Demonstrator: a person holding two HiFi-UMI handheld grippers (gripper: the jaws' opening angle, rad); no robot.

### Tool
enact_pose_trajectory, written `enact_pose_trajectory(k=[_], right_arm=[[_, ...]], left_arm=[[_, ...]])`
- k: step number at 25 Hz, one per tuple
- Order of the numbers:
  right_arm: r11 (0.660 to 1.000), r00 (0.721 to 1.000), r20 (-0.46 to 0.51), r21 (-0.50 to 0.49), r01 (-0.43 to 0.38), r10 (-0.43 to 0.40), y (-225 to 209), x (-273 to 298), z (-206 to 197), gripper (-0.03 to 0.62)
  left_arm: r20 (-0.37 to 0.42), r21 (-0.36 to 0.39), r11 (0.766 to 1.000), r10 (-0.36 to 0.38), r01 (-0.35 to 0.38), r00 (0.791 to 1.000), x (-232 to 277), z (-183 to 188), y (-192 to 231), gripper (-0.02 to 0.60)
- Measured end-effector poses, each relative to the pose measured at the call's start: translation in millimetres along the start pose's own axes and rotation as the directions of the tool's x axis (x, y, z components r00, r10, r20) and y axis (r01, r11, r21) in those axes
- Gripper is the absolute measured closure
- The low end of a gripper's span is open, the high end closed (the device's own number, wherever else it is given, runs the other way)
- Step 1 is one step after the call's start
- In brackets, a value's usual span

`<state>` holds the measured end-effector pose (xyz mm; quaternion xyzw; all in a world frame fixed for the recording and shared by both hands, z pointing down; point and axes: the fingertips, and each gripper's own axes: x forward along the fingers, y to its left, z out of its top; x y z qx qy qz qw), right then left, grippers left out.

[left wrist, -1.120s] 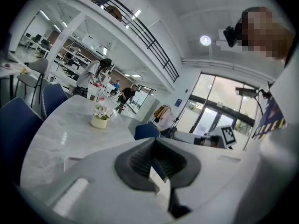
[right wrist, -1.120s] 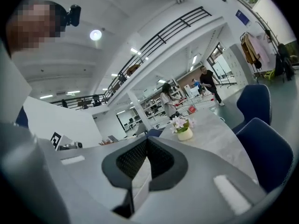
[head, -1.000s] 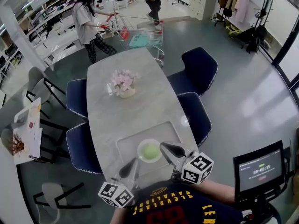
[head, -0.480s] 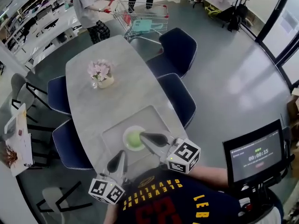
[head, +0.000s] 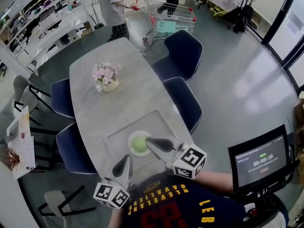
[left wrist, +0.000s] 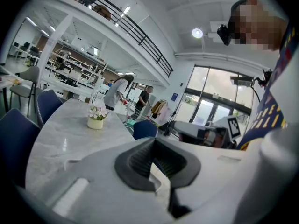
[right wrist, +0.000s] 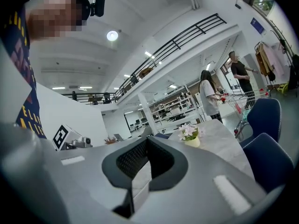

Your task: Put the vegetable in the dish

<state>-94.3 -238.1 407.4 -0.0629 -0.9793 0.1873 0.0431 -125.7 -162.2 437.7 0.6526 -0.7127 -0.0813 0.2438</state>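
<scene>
Holds the left gripper (head: 127,158) nearest, just short of the dish (head: 130,138) and slightly to its left, jaws pressed together on nothing. Poises the right gripper (head: 148,140) at the dish's right rim, jaws likewise closed and empty. Leaves the green vegetable (head: 139,146) lying inside the dish, on a grey mat (head: 116,139) at the near end of the table (head: 90,103). Beyond the dish, shows a pot of pink flowers (head: 107,77) mid-table. Farther still, past the table's end, shows a shopping cart (head: 168,15) with two people beside it.
</scene>
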Motion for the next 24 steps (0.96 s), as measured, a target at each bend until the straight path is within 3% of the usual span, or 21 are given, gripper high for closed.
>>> enact_pose_trajectory(k=[24], right_arm=[[1.0,1.0,-0.018,0.001,0.023,-0.023,-1.8,4.2,1.9,0.588]], left_arm=[[-0.01,-0.028,1.0,0.001,-0.001,1.0,1.2,1.9,9.0,0.58]])
